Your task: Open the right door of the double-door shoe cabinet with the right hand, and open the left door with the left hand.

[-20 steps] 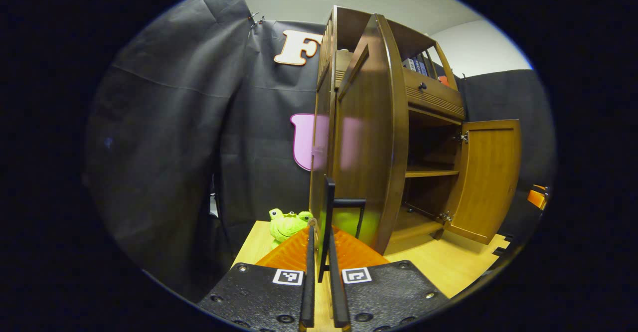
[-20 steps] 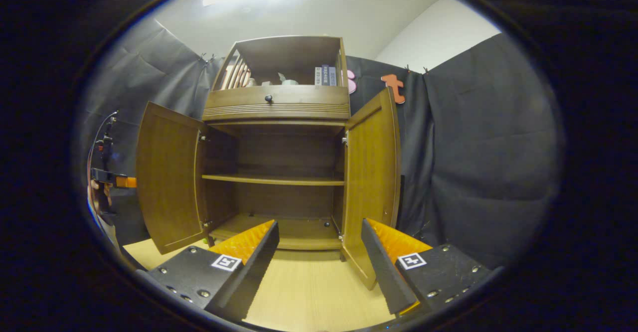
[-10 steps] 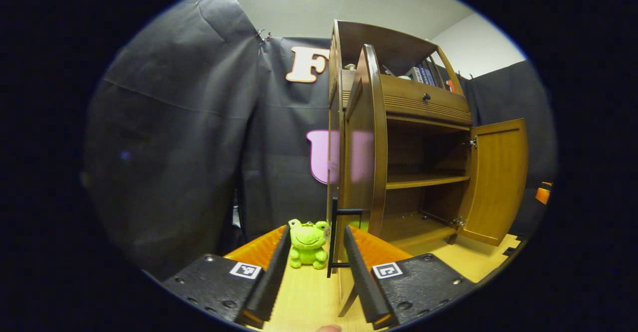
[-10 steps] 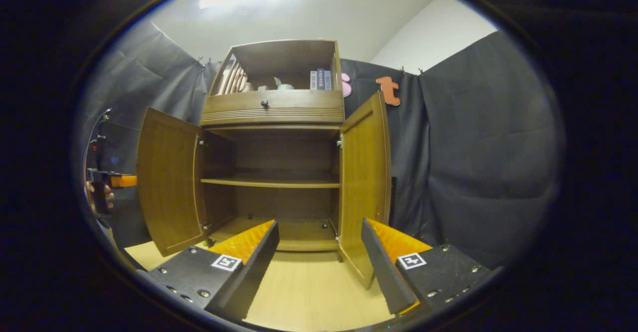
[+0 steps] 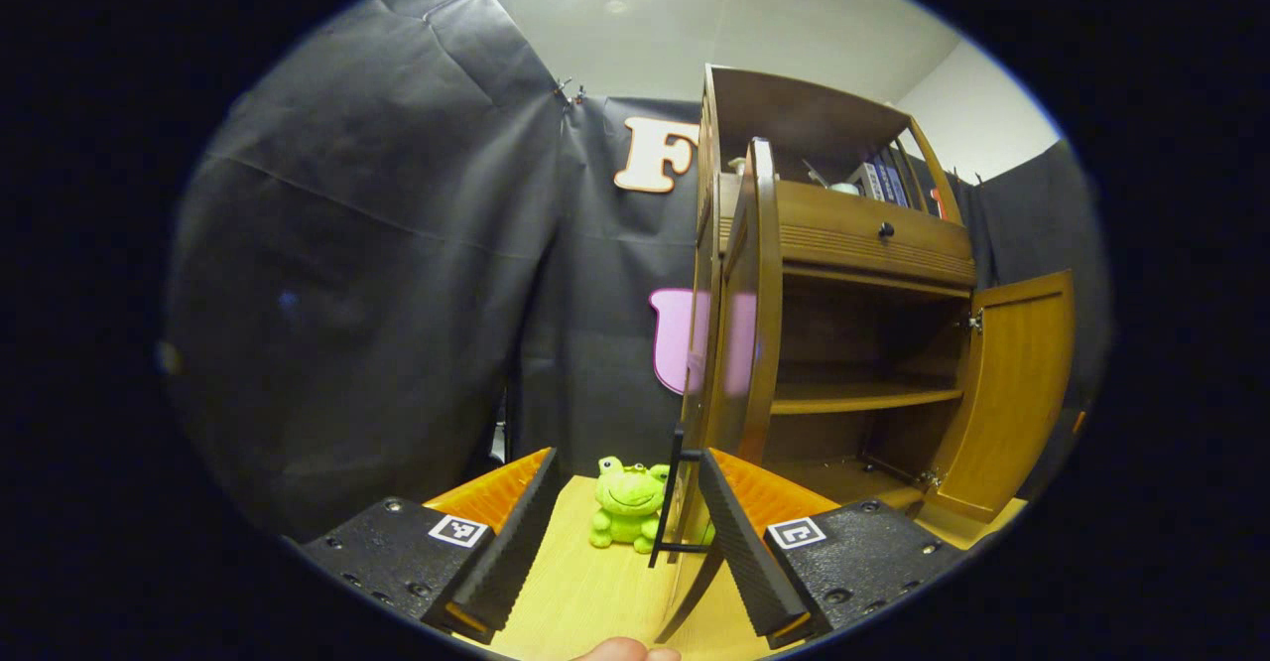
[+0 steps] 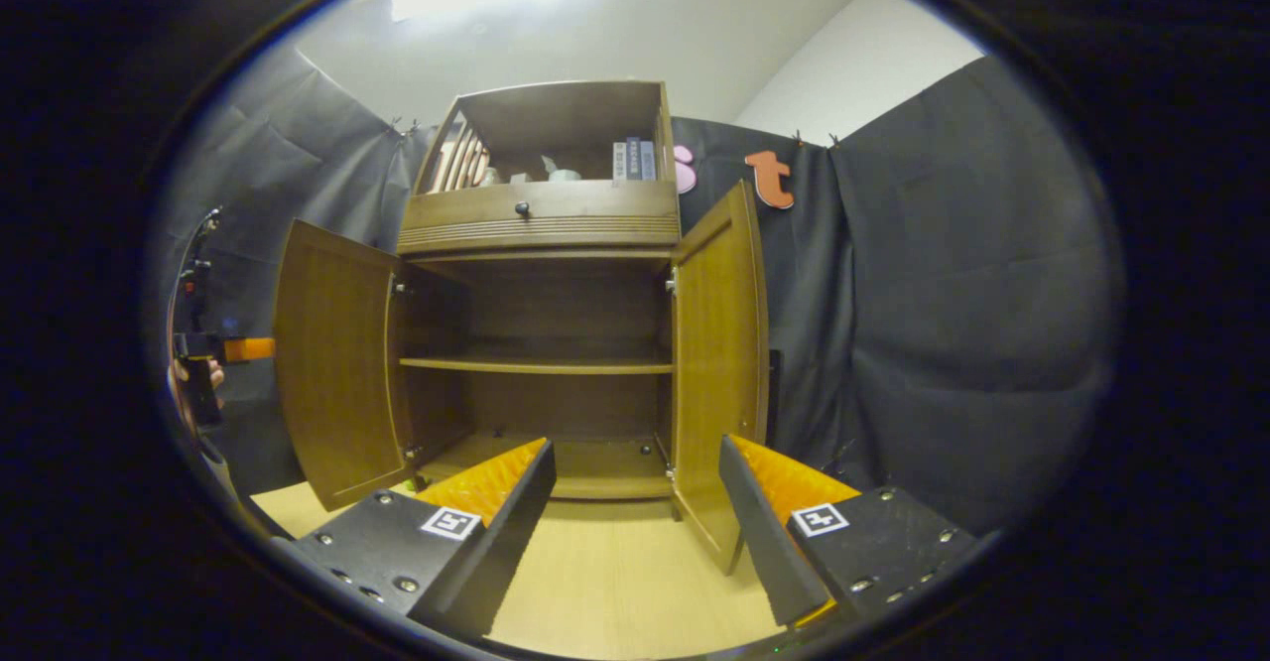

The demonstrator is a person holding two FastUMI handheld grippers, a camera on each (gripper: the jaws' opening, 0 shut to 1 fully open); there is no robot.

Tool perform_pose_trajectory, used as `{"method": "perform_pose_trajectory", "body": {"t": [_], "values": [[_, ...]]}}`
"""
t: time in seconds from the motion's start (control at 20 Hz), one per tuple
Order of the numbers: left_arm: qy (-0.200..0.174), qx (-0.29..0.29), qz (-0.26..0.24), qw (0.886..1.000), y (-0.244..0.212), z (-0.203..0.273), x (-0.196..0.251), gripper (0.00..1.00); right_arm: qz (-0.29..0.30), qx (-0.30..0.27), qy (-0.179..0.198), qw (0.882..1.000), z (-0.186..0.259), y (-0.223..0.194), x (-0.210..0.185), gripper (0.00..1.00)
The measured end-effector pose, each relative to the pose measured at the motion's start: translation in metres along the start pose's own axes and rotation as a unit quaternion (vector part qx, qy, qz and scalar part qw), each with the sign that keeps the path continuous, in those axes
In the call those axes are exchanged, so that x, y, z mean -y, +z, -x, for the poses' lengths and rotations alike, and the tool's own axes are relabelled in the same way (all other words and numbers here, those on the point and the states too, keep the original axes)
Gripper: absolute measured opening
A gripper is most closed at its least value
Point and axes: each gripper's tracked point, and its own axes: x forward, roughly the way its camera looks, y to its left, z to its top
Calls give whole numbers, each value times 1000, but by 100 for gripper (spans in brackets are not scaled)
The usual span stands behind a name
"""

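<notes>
Both doors of the shoe cabinet (image 6: 541,274) stand swung out, so the job looks essentially done — what remains is getting clear without undoing it.

Your left gripper (image 5: 623,542) has its fingers spread apart, clamped on nothing. The left door (image 5: 739,343) stands edge-on just ahead and slightly to the right of it, and the black handle (image 5: 671,497) sits in the gap, close to the right finger. That is the risk: if you draw back at an angle, that finger could catch the handle and drag the door partway shut. A green frog toy (image 5: 627,502) sits on the table (image 5: 566,592) ahead between the fingers, just left of the door; any push forward could knock it over.

Your right gripper (image 6: 635,512) is also spread wide and empty. The right door (image 6: 716,363) hangs just ahead of its right finger, with the door's lower corner near the fingertip — a sideways drift to the right could nudge it back toward closing. Pull straight back with both tools.
</notes>
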Motion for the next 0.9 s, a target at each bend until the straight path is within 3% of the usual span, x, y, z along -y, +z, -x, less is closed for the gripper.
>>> {"method": "perform_pose_trajectory", "body": {"t": [0.2,0.3,0.45,0.6,0.65,0.9], "values": [[23,31,-7,999,29,8,16,86,-21,6,8,1000,0,8,18,98],[11,40,2,999,37,12,38,93,-18,1,12,1000,-3,-6,14,98],[-16,40,-1,999,39,12,79,92,-16,-2,-1,1000,-9,-9,27,98],[-43,34,-16,998,30,8,121,95,-27,2,8,1000,-16,-4,27,98],[-51,33,-19,998,28,7,134,92,-29,3,11,1000,-19,-4,27,98],[-98,22,-28,995,11,-5,199,92,-34,5,19,999,-34,-1,24,98]]}}
